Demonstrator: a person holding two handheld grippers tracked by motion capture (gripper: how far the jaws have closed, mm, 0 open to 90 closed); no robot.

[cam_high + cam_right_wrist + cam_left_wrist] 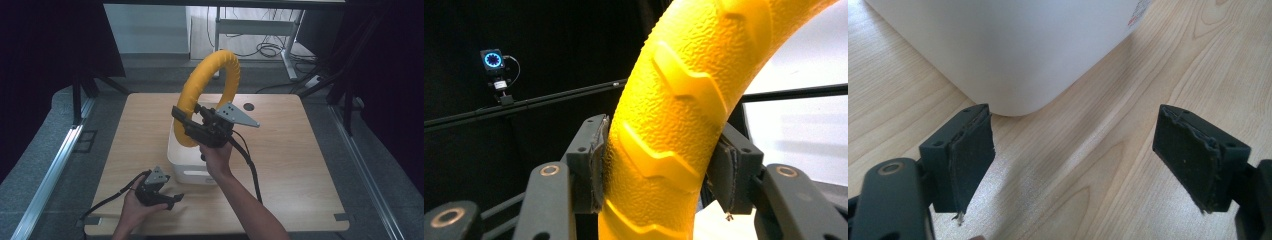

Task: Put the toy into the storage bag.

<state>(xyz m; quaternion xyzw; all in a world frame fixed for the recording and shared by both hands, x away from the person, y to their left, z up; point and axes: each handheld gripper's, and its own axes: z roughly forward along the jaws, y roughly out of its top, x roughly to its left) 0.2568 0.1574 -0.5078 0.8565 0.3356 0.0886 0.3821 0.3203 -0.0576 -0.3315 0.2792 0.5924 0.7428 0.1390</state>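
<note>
Yellow ring (210, 92) held upright over the white box (187, 155)
Right gripper (659, 165) clamped its lower arc, directly above the box; left gripper (1073, 160) rested wide open, empty, beside it

High view looks down the table (280, 165); left gripper view nears the same white box (1013, 45).

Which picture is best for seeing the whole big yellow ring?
The high view is best: it shows the whole yellow ring as a full loop, lifted above the white box by the right gripper. The right gripper view shows just a bumpy stretch of it pinched between the jaws. The left gripper view looks at the box and table instead.
</note>
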